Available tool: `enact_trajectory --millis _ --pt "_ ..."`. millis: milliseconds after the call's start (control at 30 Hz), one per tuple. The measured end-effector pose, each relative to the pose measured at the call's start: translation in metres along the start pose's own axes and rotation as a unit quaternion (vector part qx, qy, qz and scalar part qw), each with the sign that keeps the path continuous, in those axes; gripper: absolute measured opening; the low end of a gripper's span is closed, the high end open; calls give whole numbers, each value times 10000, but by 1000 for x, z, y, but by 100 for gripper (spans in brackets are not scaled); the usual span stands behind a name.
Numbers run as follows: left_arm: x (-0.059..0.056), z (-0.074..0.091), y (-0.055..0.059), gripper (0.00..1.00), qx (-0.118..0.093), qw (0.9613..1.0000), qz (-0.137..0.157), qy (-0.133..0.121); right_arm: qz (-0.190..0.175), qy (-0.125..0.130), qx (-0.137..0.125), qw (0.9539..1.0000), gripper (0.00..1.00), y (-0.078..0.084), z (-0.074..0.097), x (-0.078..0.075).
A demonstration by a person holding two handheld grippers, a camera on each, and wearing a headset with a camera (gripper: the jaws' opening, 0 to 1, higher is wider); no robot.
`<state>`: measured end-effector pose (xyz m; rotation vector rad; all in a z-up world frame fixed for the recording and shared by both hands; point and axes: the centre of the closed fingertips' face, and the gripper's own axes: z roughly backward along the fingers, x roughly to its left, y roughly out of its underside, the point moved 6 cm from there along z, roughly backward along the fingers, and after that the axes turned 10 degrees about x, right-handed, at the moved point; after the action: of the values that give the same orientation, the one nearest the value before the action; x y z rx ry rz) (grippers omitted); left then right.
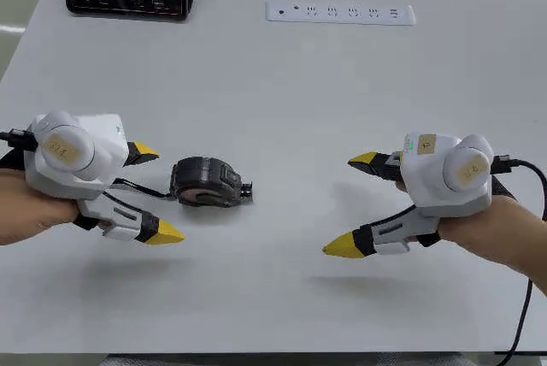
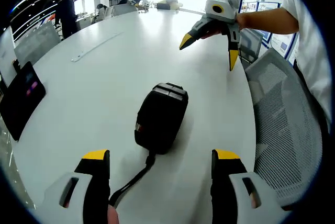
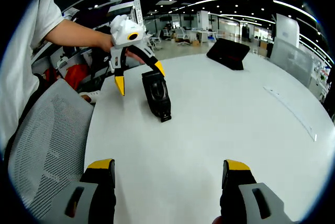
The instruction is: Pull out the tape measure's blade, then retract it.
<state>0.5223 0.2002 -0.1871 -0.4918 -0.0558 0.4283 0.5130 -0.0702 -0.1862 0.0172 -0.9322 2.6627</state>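
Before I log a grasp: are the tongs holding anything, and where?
Nothing is held. The left tongs and right tongs stand open; the tape measure lies on the table.

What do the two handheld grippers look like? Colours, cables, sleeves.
Both the left gripper and right gripper have white moulded bodies and black jaws with yellow tips. A black cable trails from the right one. The person wears a white short sleeve.

Jaws spread wide on the left gripper (image 1: 159,191), the same on the right gripper (image 1: 349,203) (pointing toward each other), well apart
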Motion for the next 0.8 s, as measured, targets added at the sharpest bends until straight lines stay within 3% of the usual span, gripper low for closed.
enact_trajectory --millis 800 --pt "7 -22 -18 49 98 9995 -213 224 74 -175 -26 9998 82 -11 -18 -7"
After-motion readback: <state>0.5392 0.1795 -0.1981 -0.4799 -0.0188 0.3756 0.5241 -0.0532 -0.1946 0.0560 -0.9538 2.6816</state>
